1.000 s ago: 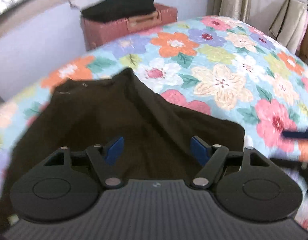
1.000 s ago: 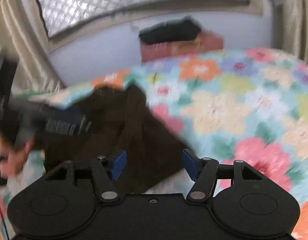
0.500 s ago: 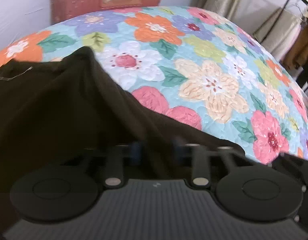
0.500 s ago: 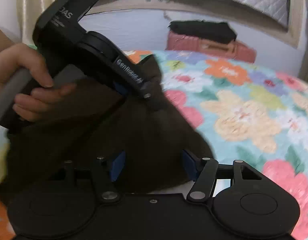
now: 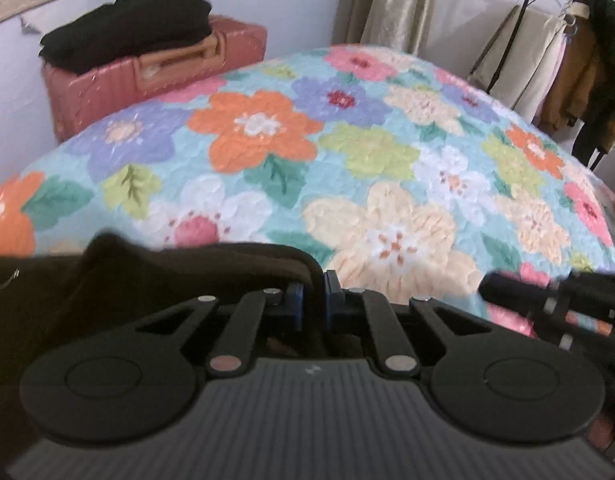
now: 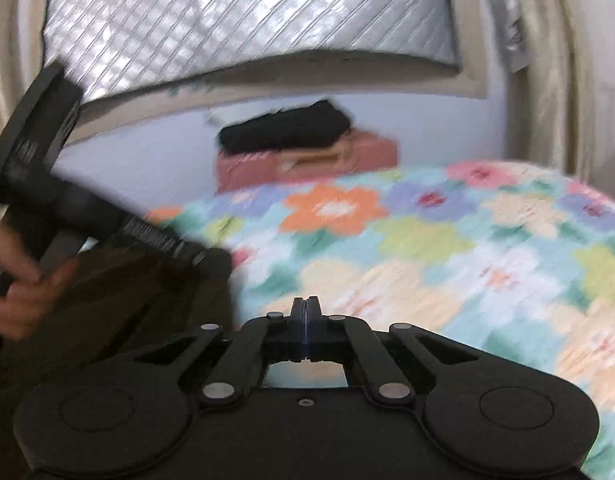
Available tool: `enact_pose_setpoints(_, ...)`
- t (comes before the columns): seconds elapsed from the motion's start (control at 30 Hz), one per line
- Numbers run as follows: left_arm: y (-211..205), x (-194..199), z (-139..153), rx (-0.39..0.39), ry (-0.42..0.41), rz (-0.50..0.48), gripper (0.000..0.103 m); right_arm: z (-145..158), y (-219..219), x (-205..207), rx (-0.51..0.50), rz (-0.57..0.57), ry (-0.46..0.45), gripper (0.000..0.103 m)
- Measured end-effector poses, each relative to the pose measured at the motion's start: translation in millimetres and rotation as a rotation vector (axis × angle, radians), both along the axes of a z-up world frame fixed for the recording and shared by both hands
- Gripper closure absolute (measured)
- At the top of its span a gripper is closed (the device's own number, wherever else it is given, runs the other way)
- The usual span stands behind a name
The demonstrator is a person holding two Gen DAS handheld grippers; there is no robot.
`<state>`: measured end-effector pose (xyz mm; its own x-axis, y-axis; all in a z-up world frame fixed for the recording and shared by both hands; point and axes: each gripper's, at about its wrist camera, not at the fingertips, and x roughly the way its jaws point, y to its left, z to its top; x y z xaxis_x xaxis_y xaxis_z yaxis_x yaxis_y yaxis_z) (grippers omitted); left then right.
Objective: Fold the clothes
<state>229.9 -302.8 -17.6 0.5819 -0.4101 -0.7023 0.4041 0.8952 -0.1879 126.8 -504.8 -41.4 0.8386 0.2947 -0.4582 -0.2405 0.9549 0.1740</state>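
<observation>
A dark brown garment (image 5: 155,276) lies bunched at the near left of the flowered bedspread (image 5: 387,168). My left gripper (image 5: 312,280) is shut on a fold of this garment, which drapes over its left finger. In the right wrist view my right gripper (image 6: 306,310) is shut with its pads together and no cloth between them. The garment (image 6: 139,292) lies to its left, under the left gripper's body (image 6: 67,200) and the hand holding it. The right gripper's body (image 5: 555,292) shows at the right edge of the left wrist view.
A pink suitcase (image 5: 155,68) with folded black clothes (image 5: 127,32) on top stands against the wall behind the bed. A rack of hanging coats (image 5: 563,52) is at the far right. Curtains (image 5: 391,4) hang behind the bed.
Both grippers have gone from open to shut. The left one closed on a fold of the garment and lifted it. The right one closed empty and moved right, off the garment.
</observation>
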Motion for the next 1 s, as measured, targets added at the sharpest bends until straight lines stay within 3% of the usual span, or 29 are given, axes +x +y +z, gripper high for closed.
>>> enact_pose_setpoints(0.1,0.8,9.8,6.7,-0.014,-0.011,0.016,0.094,8.4,-32.3,6.5,0.122,-0.068,0.013,0.1)
enact_pose_setpoints(0.13,1.1,13.4,8.6,-0.017,-0.012,0.02,0.094,5.5,-38.8,10.5,0.185,-0.066,0.05,0.093)
enact_pose_setpoints(0.17,1.6,16.4,9.7,-0.018,-0.008,0.023,0.094,1.9,-44.8,14.8,0.251,-0.061,0.09,0.092)
enact_pose_setpoints(0.2,1.8,18.3,10.4,-0.02,-0.003,0.025,0.094,-4.0,-46.0,17.6,0.315,-0.056,0.124,0.085)
enact_pose_setpoints(0.23,1.6,19.0,10.8,-0.024,0.0,0.025,0.094,-8.1,-39.7,16.9,0.342,-0.035,0.142,0.068)
enact_pose_setpoints(0.3,0.7,18.5,9.7,-0.031,0.004,0.022,0.094,-15.8,-25.4,14.8,0.387,0.009,0.174,0.043)
enact_pose_setpoints(0.4,0.8,16.3,5.4,-0.054,0.021,0.022,0.094,-21.1,20.4,10.9,0.303,0.124,0.229,0.038)
enact_pose_setpoints(0.5,6.7,12.5,5.5,-0.103,0.032,0.038,0.094,-31.0,68.2,3.1,0.111,0.193,0.262,0.018)
enact_pose_setpoints(0.57,12.2,11.7,8.9,-0.126,0.027,0.051,0.094,-41.0,89.4,-4.4,-0.06,0.17,0.249,0.02)
enact_pose_setpoints(0.6,15.5,12.2,11.1,-0.134,0.025,0.06,0.094,-44.4,94.0,-10.2,-0.131,0.148,0.213,0.027)
enact_pose_setpoints(0.63,18.7,12.8,13.2,-0.14,0.022,0.071,0.094,-44.2,91.8,-15.1,-0.148,0.15,0.177,0.045)
enact_pose_setpoints(0.67,21.2,13.6,15.4,-0.143,0.022,0.078,0.094,-40.2,83.7,-14.2,-0.114,0.139,0.167,0.056)
enact_pose_setpoints(0.7,22.8,14.1,17.2,-0.14,0.021,0.081,0.094,-35.8,75.0,-12.5,-0.073,0.126,0.161,0.074)
enact_pose_setpoints(0.8,23.3,13.6,21.6,-0.115,0.005,0.072,0.094,-22.6,49.0,-7.7,0.047,0.086,0.141,0.095)
enact_pose_setpoints(0.93,21.8,12.3,26.4,-0.117,-0.013,0.065,0.094,-16.7,19.1,-2.9,0.172,0.027,0.136,0.095)
enact_pose_setpoints(1.0,21.8,11.5,30.4,-0.136,-0.027,0.063,0.094,-7.7,8.8,-5.1,0.161,-0.008,0.088,0.096)
